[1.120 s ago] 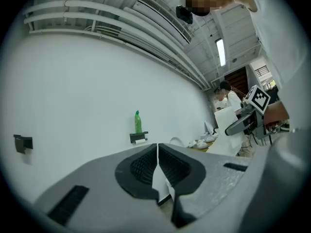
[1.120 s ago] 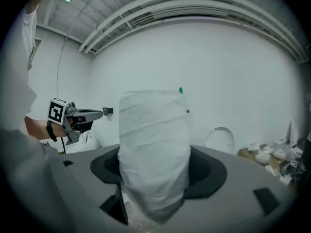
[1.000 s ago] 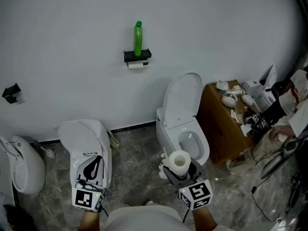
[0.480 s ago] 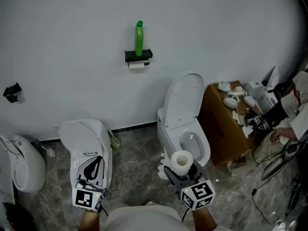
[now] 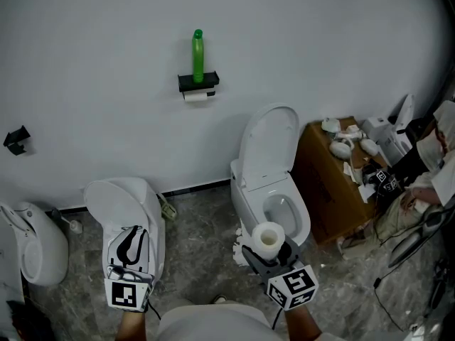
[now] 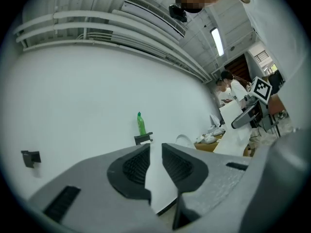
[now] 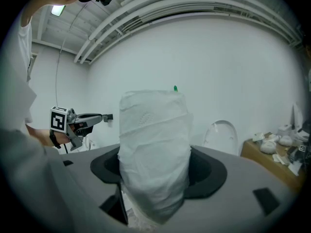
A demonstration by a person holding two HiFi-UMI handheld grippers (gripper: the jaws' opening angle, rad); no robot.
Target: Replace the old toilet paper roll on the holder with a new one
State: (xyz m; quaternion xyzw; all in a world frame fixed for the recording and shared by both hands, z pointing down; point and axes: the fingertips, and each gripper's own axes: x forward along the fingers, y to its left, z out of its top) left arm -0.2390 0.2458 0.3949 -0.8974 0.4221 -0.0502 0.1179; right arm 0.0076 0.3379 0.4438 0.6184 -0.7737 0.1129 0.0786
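Now, right tool (image 5: 269, 247) clamped on toilet paper roll (image 5: 268, 234); left tool (image 6: 155, 154) empty, jaws just opening slightly; bottle (image 5: 197, 52) label unreadable

Wall holder (image 5: 199, 82), green bottle (image 5: 197, 51) upright on top (old roll (image 5: 194, 96) beneath)

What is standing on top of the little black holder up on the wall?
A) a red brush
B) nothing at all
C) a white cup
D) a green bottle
D: in the head view a green bottle stands upright on the black wall holder, with a white paper roll just under it.
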